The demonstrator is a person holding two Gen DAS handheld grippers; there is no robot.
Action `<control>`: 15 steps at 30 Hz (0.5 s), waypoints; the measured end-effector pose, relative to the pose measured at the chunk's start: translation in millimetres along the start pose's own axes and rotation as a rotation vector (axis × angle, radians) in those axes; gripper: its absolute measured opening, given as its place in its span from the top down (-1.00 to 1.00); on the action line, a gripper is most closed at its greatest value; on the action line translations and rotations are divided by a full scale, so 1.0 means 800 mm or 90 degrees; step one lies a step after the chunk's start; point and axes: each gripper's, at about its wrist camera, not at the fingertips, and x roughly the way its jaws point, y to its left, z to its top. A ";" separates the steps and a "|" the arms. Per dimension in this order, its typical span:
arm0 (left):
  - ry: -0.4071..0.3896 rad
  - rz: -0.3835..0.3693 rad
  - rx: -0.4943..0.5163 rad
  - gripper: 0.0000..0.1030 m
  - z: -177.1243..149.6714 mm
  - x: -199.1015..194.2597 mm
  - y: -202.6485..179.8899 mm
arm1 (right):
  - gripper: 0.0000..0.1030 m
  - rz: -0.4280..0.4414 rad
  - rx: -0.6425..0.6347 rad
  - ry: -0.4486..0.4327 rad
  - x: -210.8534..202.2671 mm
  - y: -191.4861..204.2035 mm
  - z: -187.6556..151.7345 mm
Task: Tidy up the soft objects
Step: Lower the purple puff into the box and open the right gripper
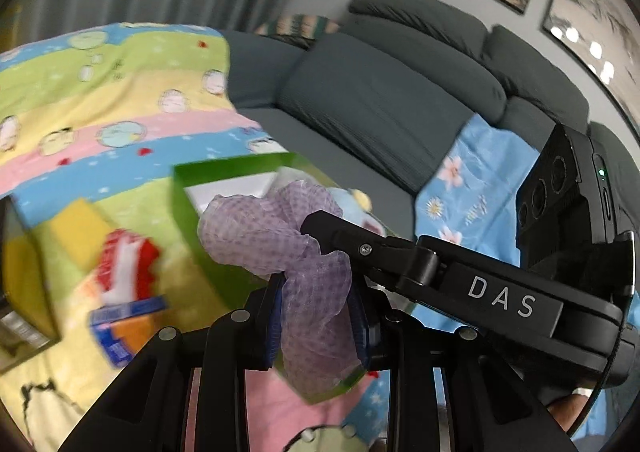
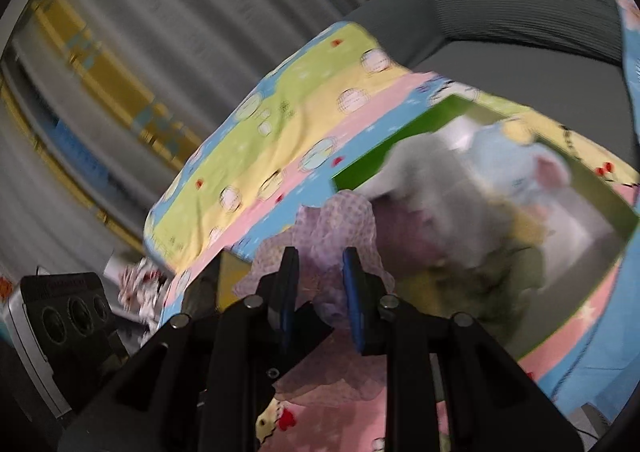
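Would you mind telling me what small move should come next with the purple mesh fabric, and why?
Probably carry the purple dotted mesh fabric forward over the green open-top box before releasing. Both the left gripper and the right gripper pinch it, and it hangs at the box's near edge, not inside.

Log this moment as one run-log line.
left gripper: shut on purple cloth | right gripper: shut on purple cloth | green box: beyond cloth
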 end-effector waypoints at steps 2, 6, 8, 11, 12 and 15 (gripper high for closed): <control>0.008 -0.007 0.014 0.44 0.003 0.013 -0.011 | 0.54 -0.010 0.020 -0.012 -0.004 -0.013 0.004; 0.021 -0.014 0.043 0.43 0.008 0.039 -0.029 | 0.54 -0.008 0.064 -0.034 -0.009 -0.041 0.013; 0.036 -0.018 0.046 0.43 0.011 0.054 -0.034 | 0.53 -0.019 0.081 -0.042 -0.010 -0.051 0.015; 0.051 -0.020 0.054 0.43 0.011 0.075 -0.038 | 0.52 -0.061 0.097 -0.048 -0.013 -0.067 0.017; 0.059 -0.017 0.058 0.43 0.010 0.083 -0.038 | 0.52 -0.071 0.102 -0.047 -0.011 -0.072 0.017; 0.078 -0.012 0.054 0.43 0.007 0.099 -0.038 | 0.52 -0.093 0.121 -0.036 -0.006 -0.087 0.017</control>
